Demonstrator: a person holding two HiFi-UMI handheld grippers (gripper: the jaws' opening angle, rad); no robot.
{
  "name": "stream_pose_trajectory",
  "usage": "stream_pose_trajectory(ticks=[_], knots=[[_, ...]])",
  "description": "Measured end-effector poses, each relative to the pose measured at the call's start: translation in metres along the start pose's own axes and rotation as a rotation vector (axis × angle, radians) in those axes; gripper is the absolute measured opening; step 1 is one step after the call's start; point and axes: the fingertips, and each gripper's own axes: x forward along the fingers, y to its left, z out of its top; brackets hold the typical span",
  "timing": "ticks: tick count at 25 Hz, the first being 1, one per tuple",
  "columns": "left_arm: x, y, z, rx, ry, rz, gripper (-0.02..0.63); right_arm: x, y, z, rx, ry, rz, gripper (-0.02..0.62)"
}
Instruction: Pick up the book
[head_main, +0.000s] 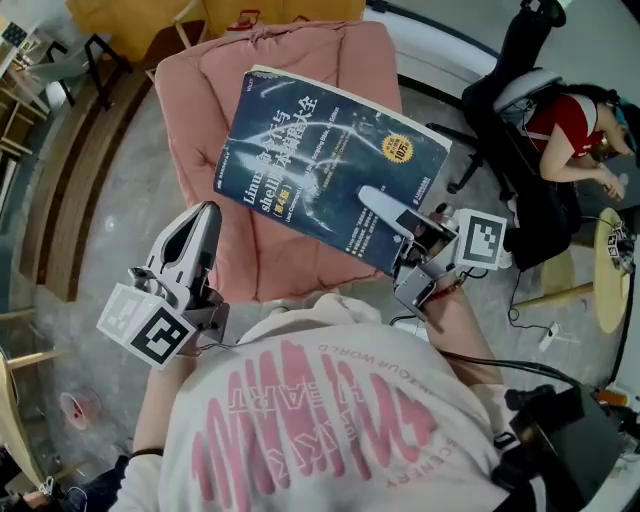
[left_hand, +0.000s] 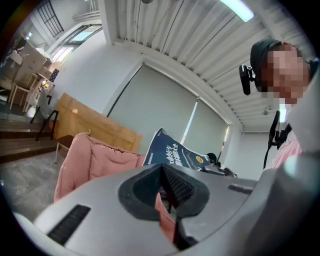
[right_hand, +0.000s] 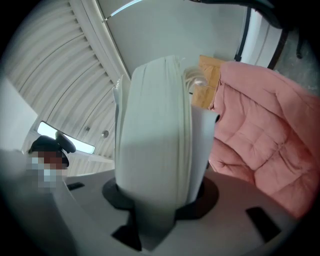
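Paperback book (head_main: 320, 170), thick with a dark blue cover, hangs tilted above a pink cushioned chair (head_main: 210, 90). The right gripper (head_main: 375, 200) is clamped over the book's near right edge, its page block filling the jaws. The left gripper (head_main: 205, 215) hovers at near left, jaws together on nothing. The book looks heavy, glossy and floppy, so a second hold nearer the spine would likely steady it.

dark blue book (head_main: 320, 150), pink cushion (head_main: 205, 120)

An office-like studio room: slatted ceiling (left_hand: 165, 35) with strip light (left_hand: 239, 9), roller blinds (left_hand: 160, 105) over big windows, wooden steps (left_hand: 20, 137) at left, pink cushioned seat (head_main: 200, 130), person (head_main: 565, 135) seated far right.
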Motion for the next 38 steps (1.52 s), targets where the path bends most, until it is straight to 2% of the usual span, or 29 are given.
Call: stream_pose_trajectory(ticks=[5, 11, 15, 20, 25, 30, 34, 38], knots=[[-0.015, -0.012, 0.02, 0.001, -0.059, -0.074, 0.008, 0.004, 0.038, -0.01, -0.047, -0.046, 0.055, 0.173], [-0.014, -0.032, 0.035, -0.007, -0.08, -0.165, 0.008, 0.001, 0.08, -0.01, -0.116, -0.092, 0.111, 0.173], [-0.017, -0.044, 0.052, -0.008, -0.145, -0.238, 0.008, -0.003, 0.097, -0.009, -0.143, -0.119, 0.155, 0.174], [-0.031, -0.066, 0.073, 0.046, -0.233, -0.347, 0.008, -0.008, 0.119, -0.014, -0.163, -0.137, 0.24, 0.175], [-0.047, -0.092, 0.101, 0.132, -0.309, -0.403, 0.008, -0.012, 0.155, -0.014, -0.249, -0.127, 0.325, 0.175], [-0.05, -0.097, 0.11, 0.149, -0.356, -0.476, 0.009, -0.015, 0.162, -0.013, -0.348, -0.117, 0.381, 0.179], [-0.05, -0.097, 0.112, 0.098, -0.37, -0.544, 0.008, -0.016, 0.163, -0.013, -0.384, -0.114, 0.416, 0.19], [-0.051, -0.098, 0.114, 0.117, -0.384, -0.549, 0.008, -0.016, 0.163, -0.015, -0.407, -0.11, 0.421, 0.198]])
